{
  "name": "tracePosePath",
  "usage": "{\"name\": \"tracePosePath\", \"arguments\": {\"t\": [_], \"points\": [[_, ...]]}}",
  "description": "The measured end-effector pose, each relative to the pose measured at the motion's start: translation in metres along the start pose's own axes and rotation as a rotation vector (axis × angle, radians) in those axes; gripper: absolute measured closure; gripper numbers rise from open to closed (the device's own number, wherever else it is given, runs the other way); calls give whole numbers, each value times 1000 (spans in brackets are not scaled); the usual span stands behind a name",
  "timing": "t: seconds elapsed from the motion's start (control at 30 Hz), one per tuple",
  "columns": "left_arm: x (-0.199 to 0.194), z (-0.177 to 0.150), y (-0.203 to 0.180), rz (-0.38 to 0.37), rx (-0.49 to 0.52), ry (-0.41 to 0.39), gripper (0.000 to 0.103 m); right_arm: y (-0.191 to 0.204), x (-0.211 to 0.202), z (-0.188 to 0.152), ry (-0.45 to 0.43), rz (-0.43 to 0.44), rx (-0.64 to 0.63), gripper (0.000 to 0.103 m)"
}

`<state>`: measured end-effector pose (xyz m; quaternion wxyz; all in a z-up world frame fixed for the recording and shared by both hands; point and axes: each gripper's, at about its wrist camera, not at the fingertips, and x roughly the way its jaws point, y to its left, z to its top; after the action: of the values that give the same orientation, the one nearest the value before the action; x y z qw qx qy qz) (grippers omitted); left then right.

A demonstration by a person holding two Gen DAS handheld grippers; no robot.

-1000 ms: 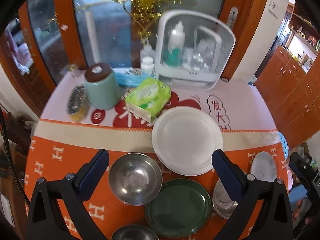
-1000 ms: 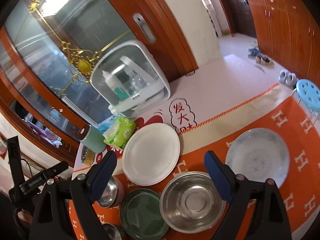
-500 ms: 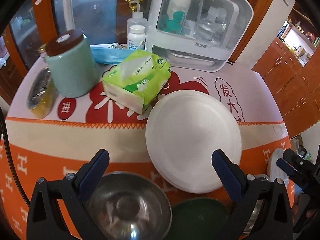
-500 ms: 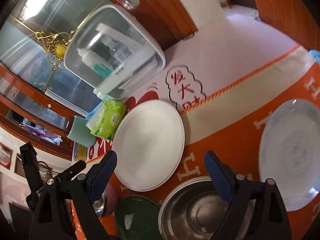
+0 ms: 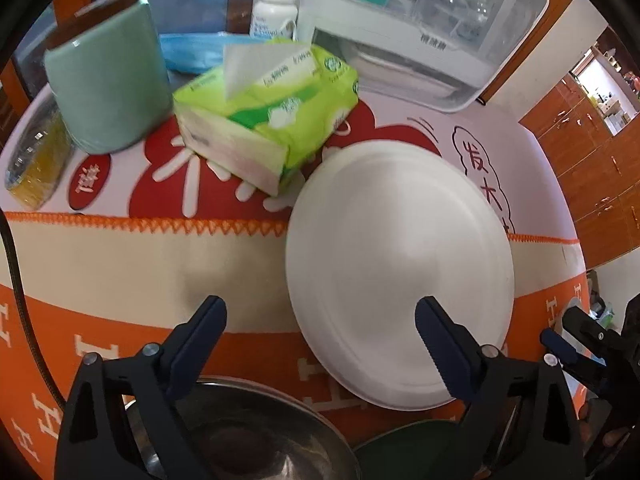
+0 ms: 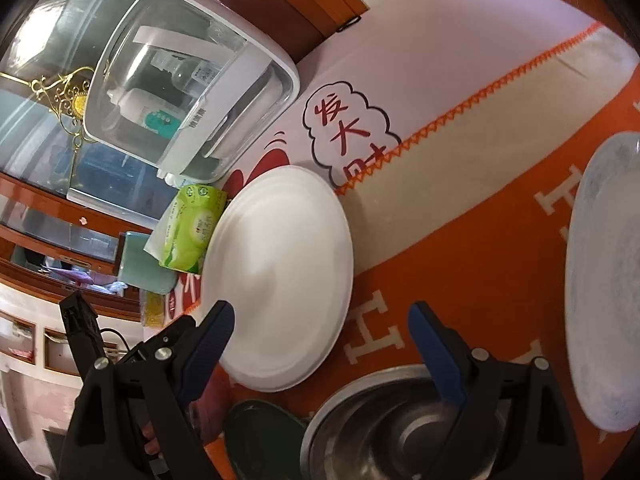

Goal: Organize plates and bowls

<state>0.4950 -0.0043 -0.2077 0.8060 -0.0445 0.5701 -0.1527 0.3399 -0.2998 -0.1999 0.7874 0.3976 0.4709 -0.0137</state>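
Note:
A large white plate [image 5: 400, 272] lies on the orange and cream tablecloth [image 5: 140, 264]. My left gripper [image 5: 320, 316] hovers low over the plate's near left rim; its jaws are closing, wide apart and pressing on nothing. A steel bowl [image 5: 248, 432] and a dark green plate [image 5: 404, 452] lie under its fingers. My right gripper [image 6: 320, 320] hangs over the white plate's [image 6: 280, 280] near right side, jaws closing slightly, nothing gripped. Below it sit another steel bowl [image 6: 400, 432] and the green plate [image 6: 260, 440]. A pale grey plate [image 6: 608, 280] lies to the right.
Behind the white plate stand a green tissue pack [image 5: 272, 108], a mint canister [image 5: 108, 80], a pill bottle [image 5: 276, 12] and a clear-lidded white box [image 5: 420, 20]. A foil-wrapped yellow item [image 5: 36, 160] lies far left. A glass door stands behind the table.
Both grippers have come down and forward toward the white plate, which now fills much more of each view. The left jaws have narrowed a little.

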Motion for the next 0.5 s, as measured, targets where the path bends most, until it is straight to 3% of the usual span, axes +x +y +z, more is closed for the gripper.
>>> {"name": "tracePosePath", "arguments": {"t": [0.27,0.4,0.5], "points": [[13,2,-3,12,8,4,24,-5,20,5,28,-15,-6,36],[23,6,-3,32,15,16,41,-4,28,7,39,-21,-20,46],[28,7,-3,39,12,21,45,-4,33,7,46,-27,-30,52]]}}
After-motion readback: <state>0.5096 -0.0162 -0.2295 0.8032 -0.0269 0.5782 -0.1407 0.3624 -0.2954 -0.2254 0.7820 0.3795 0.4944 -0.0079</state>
